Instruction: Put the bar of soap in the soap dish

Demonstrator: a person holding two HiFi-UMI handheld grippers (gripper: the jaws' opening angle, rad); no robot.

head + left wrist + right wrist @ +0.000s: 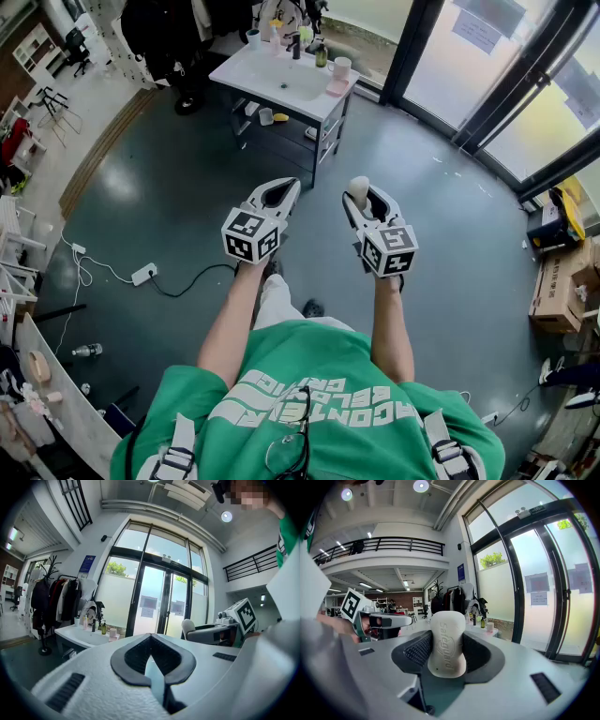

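My right gripper (pixel 447 639) pinches the bar of soap (pixel 446 654) upright, with much of it sticking out past the ribbed black pads. The bar is smooth, waxy, rounded and white, so it could squirt out or tip on an uneven squeeze. Left gripper (pixel 151 644) is pressed together and empty. The pink soap dish (pixel 337 87) sits at the washstand (pixel 267 80) corner, well apart from the soap.

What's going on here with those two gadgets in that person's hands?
A person in a green shirt holds a gripper in each hand. The right gripper has its fingers clamped on a white bar of soap. The left gripper is shut and empty. The washstand, with a small pink dish on its corner, stands some way ahead across the floor, so the soap is not yet in a dish.
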